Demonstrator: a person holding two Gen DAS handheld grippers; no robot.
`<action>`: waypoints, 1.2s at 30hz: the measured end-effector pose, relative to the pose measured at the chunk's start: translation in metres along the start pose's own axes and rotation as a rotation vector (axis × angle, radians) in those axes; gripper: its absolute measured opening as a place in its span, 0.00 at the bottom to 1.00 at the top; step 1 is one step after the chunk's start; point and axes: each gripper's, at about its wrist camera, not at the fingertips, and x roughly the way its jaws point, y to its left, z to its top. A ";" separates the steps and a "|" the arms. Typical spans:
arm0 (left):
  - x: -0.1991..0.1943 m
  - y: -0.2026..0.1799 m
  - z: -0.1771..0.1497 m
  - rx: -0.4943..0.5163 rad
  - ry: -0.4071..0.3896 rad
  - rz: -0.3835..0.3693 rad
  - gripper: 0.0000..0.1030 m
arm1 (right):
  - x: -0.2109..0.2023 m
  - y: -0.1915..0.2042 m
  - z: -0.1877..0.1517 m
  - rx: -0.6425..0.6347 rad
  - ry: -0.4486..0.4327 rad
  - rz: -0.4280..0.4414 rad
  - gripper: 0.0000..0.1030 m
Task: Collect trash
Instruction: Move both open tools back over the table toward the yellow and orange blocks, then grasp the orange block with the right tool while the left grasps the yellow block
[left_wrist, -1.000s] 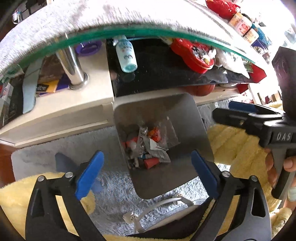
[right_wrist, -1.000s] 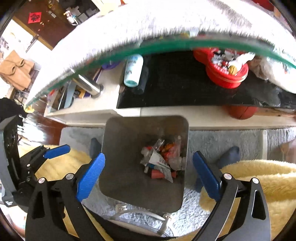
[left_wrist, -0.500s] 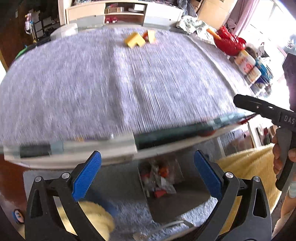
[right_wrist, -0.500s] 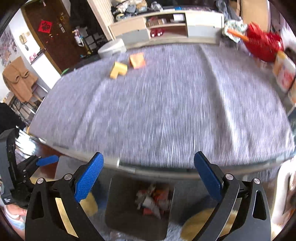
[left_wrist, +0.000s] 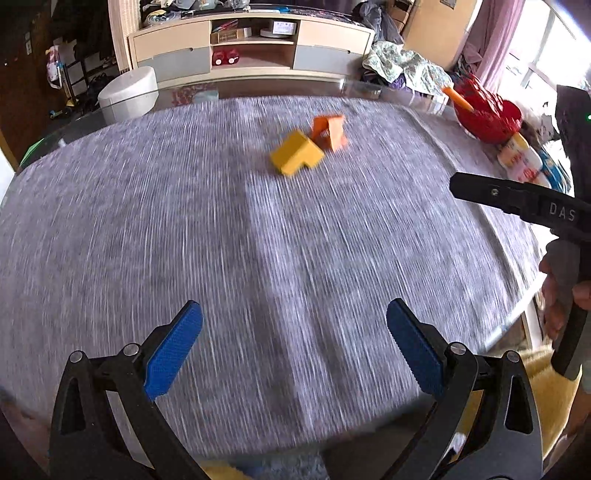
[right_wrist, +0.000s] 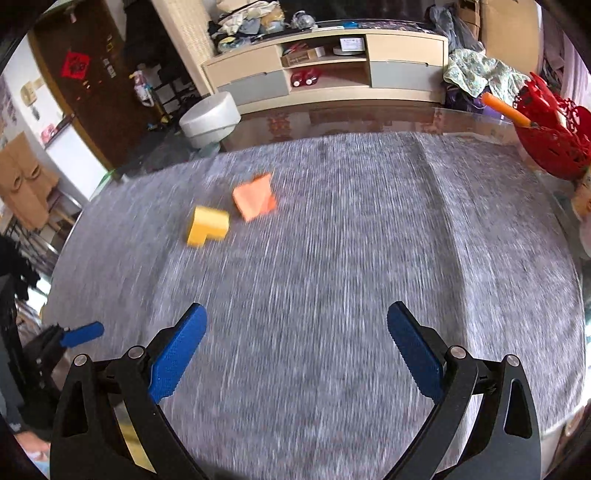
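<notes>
Both views are showing motion blur across the grey textured cloth (left_wrist: 258, 240) that is covering the glass-edged table; fine detail on it is not readable. Left gripper (left_wrist: 293, 345), black frame with blue ribbed pads, is hanging over the near edge of the cloth with its jaws spread wide and nothing between them. Right gripper (right_wrist: 295, 347), same build, is likewise hanging over the near edge, jaws wide and empty; in the left wrist view its black body is reaching in over the right edge of the table, with a hand (left_wrist: 561, 295) wrapping its grip. Two pieces of trash are lying toward the far edge of the cloth, slightly left of centre in the right wrist view: a yellow L-shaped block (left_wrist: 296, 158) (right_wrist: 207, 225) and an orange crumpled folded piece (left_wrist: 330, 132) (right_wrist: 255, 201). They are sitting just beside each other; whether they are touching cannot be told through the blur. Both are lying well apart from either gripper. A red openwork basket (left_wrist: 487, 114) (right_wrist: 550, 136) is standing at the far right corner of the table, off the cloth, with an orange stick-like item poking out of it
</notes>
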 end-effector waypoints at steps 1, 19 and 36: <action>0.004 0.001 0.007 0.000 -0.007 0.006 0.92 | 0.003 0.001 0.004 0.000 -0.002 0.001 0.95; 0.062 0.021 0.069 -0.016 0.000 -0.008 0.92 | 0.101 0.032 0.081 0.008 0.074 0.079 0.74; 0.097 0.012 0.104 0.053 -0.016 -0.019 0.79 | 0.106 0.016 0.090 -0.056 0.026 0.038 0.38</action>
